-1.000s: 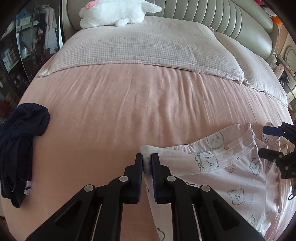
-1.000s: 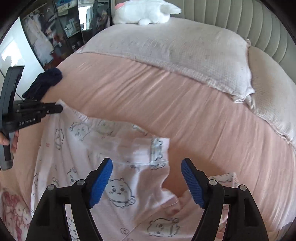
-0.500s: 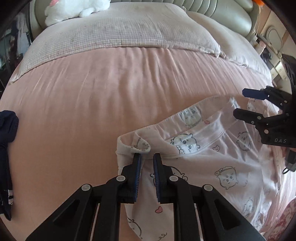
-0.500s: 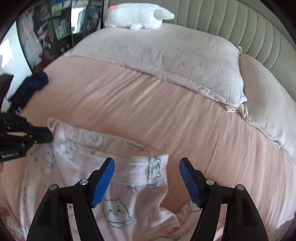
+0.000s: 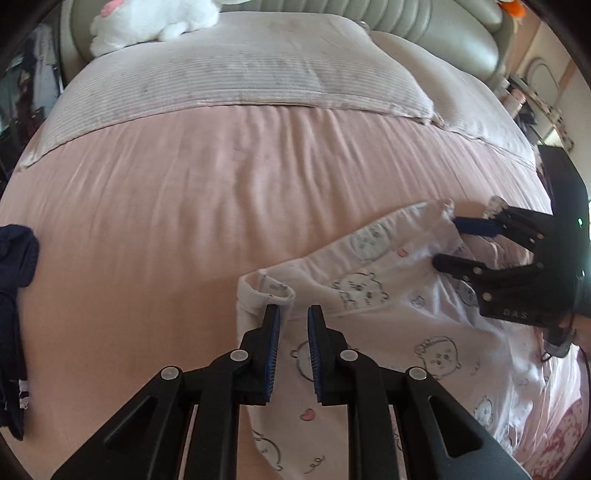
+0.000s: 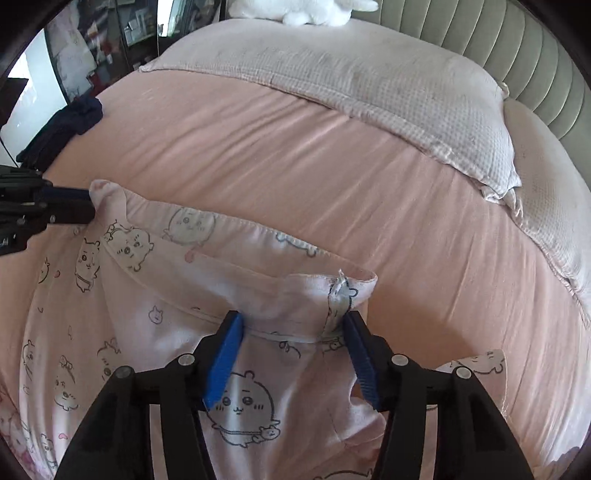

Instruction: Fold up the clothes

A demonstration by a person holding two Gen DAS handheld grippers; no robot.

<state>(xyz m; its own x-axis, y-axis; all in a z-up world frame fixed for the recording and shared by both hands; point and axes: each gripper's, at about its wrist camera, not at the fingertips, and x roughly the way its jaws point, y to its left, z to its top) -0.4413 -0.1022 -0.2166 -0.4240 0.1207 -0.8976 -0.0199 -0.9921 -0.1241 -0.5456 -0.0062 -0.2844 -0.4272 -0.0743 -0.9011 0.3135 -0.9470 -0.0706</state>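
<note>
A pale pink garment [image 5: 388, 295] printed with cartoon animals lies spread on the pink bed sheet [image 5: 184, 206], its waistband toward the pillows. My left gripper [image 5: 293, 310] is open by a narrow gap. The folded left corner of the waistband rests just at its left fingertip [image 5: 273, 314], and cloth lies under the gap. My right gripper [image 6: 291, 321] stands open, with the bunched right end of the waistband on the garment [image 6: 166, 295] between its blue pads [image 6: 225, 347]. The right gripper [image 5: 447, 242] also shows at the right edge of the left wrist view, and the left gripper [image 6: 90, 205] at the left edge of the right wrist view.
A dark navy garment [image 5: 14, 258] lies crumpled at the bed's left edge. Large checked pillows [image 6: 369, 74] and a white plush toy [image 5: 147, 22] sit at the head, before a padded headboard [image 6: 517, 37]. Flowered pink fabric [image 5: 554, 443] lies at the lower right.
My left gripper, shut on the waistband corner a second ago, has opened slightly and the corner now lies at its tip. My right gripper has moved onto the waistband's other end, its fingers narrower.
</note>
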